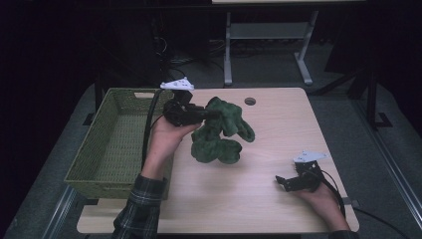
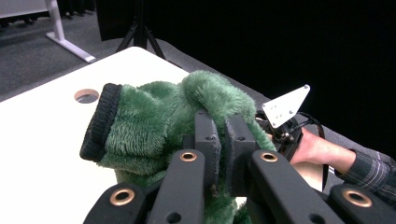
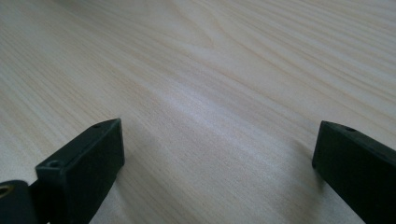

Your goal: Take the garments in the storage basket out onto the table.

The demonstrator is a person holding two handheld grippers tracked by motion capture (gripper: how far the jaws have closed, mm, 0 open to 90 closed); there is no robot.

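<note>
High view shows the fuzzy green sleeve hanging over the middle of the table, pinched in the left gripper by tightly closed jaws. The basket waits at the left edge. The right gripper rests with its jaws wide open. The dangling end could catch on the basket rim and slip loose.

No text, label, brand, number or sign can be read anywhere in these pictures.
</note>
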